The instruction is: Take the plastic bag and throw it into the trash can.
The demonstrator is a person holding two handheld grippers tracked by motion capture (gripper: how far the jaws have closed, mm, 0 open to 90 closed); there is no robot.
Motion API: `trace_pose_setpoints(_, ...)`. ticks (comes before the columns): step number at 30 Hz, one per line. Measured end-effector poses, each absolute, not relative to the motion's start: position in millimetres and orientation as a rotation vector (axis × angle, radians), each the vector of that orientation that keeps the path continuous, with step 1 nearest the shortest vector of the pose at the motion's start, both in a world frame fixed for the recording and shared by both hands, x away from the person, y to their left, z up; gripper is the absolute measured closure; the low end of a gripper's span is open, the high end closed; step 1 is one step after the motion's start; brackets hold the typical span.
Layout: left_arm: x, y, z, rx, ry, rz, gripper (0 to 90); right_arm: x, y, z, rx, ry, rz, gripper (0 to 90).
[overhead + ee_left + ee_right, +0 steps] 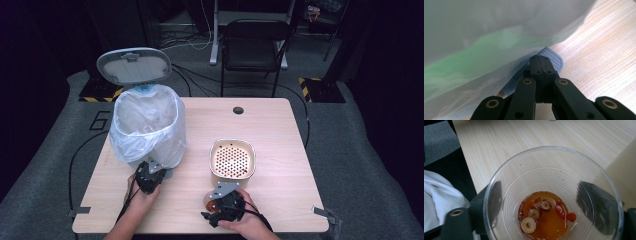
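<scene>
Right gripper view, cup [551, 195] btwn fingers [596, 207]

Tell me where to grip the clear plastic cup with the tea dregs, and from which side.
Grip the clear cup across its side wall below the rim, coming level from the near table edge. It stands upright with liquid and fruit slices inside, so keep it vertical.

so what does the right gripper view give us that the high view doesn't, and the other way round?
Right gripper view: the clear cup's contents, amber liquid with sliced fruit pieces, and the right gripper's jaws either side of the cup wall. High view: the lined bin with its raised lid, the perforated basket, the left gripper at the bin's base. Both: the wooden table and the cup.
</scene>
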State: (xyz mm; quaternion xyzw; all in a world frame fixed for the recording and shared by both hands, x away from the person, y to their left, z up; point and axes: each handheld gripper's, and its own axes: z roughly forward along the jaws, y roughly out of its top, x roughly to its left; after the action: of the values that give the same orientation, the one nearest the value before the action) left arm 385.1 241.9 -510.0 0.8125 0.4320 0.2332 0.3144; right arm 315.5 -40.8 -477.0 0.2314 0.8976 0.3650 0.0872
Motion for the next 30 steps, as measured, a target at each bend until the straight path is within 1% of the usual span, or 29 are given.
trace_pose_setpoints(4, 385.2, 242.7, -509.4, 2.158, 1.132, 0.621, 90.0, 315.8, -41.4, -476.2, 0.671, 2.688, 1.093, 28.4)
trace_pose_setpoints(13, 385.1, 241.7, -510.0, 2.140, 1.140, 0.616, 90.0, 313.5, -49.1, -471.7, 0.664, 2.685, 1.076, 30.0)
trace_pose_setpoints(15, 385.0, 241.5, -510.1, 2.139, 1.141, 0.618, 90.0, 311.9, -52.3, -469.6, 0.705, 2.665, 1.079, 30.4)
trace_pose_setpoints(19, 385.2, 242.7, -508.8, 2.162, 1.139, 0.615, 90.0, 310.2, -66.8, -466.2, 0.741, 2.641, 1.075, 30.6)
trace_pose_setpoints(21, 385.2, 241.5, -510.0, 2.140, 1.142, 0.620, 90.0, 309.2, -76.6, -465.0, 0.765, 2.630, 1.068, 30.7)
trace_pose_setpoints(30, 385.2, 241.4, -509.7, 2.150, 1.139, 0.629, 90.0, 312.0, -107.8, -463.6, 0.893, 2.551, 1.039, 31.0)
